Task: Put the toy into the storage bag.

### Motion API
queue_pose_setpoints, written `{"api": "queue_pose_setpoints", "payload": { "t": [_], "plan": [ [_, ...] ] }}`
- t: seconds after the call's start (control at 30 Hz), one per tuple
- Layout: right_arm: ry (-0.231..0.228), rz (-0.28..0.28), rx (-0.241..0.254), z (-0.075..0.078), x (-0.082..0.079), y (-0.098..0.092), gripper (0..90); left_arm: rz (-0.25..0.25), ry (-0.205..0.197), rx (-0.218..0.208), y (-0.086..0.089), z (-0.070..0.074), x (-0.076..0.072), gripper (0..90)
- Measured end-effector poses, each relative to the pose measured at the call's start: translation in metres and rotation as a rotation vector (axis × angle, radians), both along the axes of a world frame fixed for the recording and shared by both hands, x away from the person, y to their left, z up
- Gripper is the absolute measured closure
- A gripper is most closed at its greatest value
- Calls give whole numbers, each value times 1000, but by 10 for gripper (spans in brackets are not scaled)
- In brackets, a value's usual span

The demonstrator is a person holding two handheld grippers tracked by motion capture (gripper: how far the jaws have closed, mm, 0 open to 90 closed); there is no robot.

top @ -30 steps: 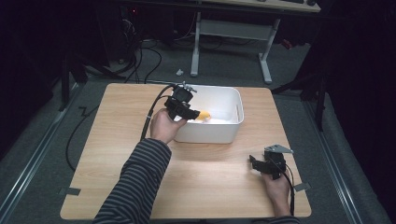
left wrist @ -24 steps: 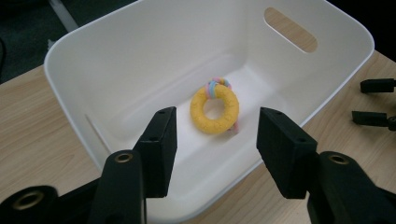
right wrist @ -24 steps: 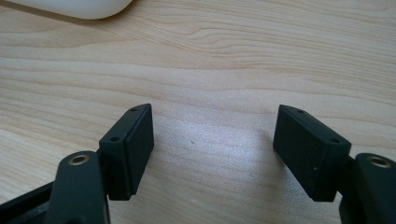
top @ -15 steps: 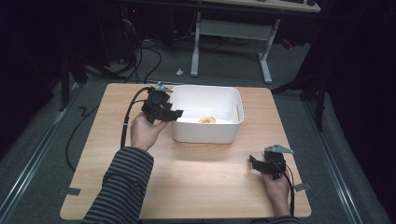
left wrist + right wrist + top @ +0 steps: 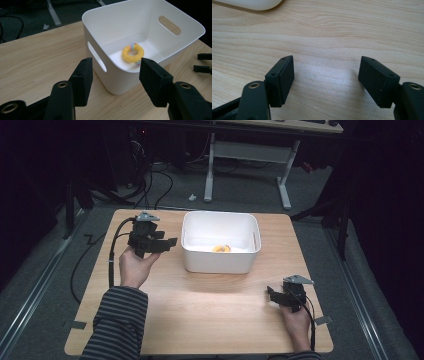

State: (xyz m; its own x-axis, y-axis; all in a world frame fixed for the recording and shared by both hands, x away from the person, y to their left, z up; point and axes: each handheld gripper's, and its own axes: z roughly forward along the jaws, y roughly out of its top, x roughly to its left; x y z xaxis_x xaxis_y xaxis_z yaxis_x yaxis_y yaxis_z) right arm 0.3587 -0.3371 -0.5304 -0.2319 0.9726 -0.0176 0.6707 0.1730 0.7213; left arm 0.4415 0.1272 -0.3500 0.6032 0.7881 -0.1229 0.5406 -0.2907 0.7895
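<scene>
Your left claw [image 5: 167, 242]: jaws wide, empty, just off the tub [image 5: 220, 265] at its 9 o'clock, likely clear after a drop | yellow ring [image 5: 133, 53]: flat on tub floor | right claw [image 5: 272, 294]: jaws wide, empty, parked low on counter [image 5: 200, 320] at 5 o'clock.

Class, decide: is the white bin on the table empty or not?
Not empty. The white bin holds a yellow ring toy lying on its floor, seen from the left gripper view.

Bare table all round the bin

The white bin [image 5: 220, 255] stood mid-table; wood table [image 5: 200, 315] lay open on either side.
</scene>
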Motion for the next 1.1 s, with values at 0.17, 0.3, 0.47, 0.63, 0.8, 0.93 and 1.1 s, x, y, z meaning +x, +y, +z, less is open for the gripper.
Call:
{"api": "queue_pose_setpoints", "payload": {
  "t": [0.17,0.3,0.47,0.63,0.8,0.93,1.1],
  "plan": [
    [0,-1,1,0,0,0,293,29,-5,-18,16,-1,-7,441],
    [0,0,0,0,0,0,293,50,-3,-21,27,-4,-14,440],
    [0,0,0,0,0,0,293,70,1,-32,41,-7,-21,440],
    [0,0,-1,0,0,0,293,95,-1,-49,54,-11,-28,437],
    [-1,0,-1,0,0,0,293,121,9,-64,65,-20,-35,433],
    [-1,0,-1,0,0,0,293,142,15,-75,71,-26,-38,427],
    [-1,-1,-1,0,0,0,293,159,33,-86,79,-37,-43,438]
  ]
}}
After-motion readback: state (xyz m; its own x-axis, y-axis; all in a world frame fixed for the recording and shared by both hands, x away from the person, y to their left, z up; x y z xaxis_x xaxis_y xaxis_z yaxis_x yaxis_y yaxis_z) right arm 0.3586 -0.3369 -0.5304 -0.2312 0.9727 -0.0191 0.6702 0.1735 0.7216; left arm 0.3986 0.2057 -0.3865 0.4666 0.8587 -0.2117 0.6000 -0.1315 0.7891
